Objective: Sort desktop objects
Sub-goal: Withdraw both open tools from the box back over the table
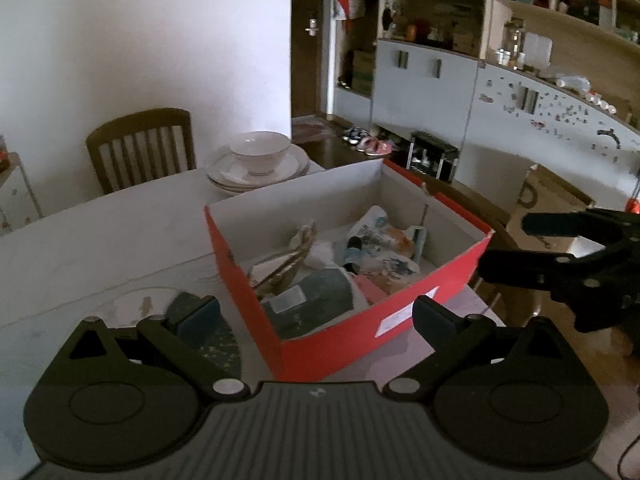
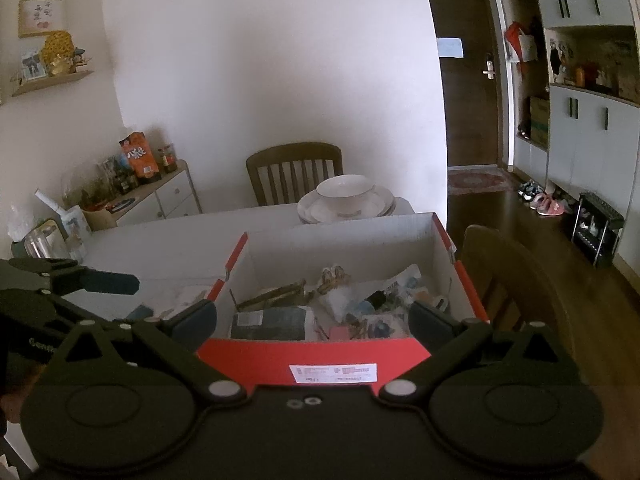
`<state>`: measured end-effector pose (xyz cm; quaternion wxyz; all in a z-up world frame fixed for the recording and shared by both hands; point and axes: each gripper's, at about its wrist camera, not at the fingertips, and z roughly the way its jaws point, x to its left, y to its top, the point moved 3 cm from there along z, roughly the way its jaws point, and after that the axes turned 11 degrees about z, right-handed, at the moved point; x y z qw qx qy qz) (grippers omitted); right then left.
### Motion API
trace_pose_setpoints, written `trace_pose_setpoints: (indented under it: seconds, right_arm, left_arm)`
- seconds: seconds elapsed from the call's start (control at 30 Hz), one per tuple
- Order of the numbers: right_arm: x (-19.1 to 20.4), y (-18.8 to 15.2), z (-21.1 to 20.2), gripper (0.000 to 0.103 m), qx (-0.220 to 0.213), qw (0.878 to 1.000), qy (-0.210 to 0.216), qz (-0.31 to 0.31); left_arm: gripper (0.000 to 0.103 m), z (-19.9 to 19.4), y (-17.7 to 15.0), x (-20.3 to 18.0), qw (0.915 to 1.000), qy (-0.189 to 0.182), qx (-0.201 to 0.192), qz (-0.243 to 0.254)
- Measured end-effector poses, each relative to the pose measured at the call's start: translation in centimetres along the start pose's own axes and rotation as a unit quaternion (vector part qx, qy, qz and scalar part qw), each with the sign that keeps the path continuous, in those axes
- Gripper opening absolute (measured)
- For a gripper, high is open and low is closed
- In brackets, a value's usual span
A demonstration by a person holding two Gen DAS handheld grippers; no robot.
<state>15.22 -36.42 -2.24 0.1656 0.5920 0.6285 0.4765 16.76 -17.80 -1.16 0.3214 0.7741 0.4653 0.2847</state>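
Red box (image 2: 312, 354) sits near the table's (image 1: 120, 232) edge; each hand-held gripper gapes, empty.

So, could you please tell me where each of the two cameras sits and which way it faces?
Left wrist: on the left gripper, jaws open, looking down at a corner of the red box; the right gripper shows at right.
Right wrist: on the right gripper, jaws open, facing the box's labelled side; the left gripper shows at left.
Shared: box, stacked plates with bowl, chair, table.
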Motion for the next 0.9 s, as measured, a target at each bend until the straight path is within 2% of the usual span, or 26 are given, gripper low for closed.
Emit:
trace_pose_setpoints:
  seconds: [0.2,0.9]
  right_arm:
    - [0.1,-0.5,-0.2,0.102,0.006,1.000,-0.002,0.005]
    - [0.9,-1.5,-0.4,0.102,0.012,1.000,-0.005,-0.003]
  left_arm:
    - [0.103,0.1,-0.3,0.5,0.9999,0.014,0.006,-0.007]
    - [0.103,-0.8,-0.8,1.2,0.9997,0.001,0.001,-0.023]
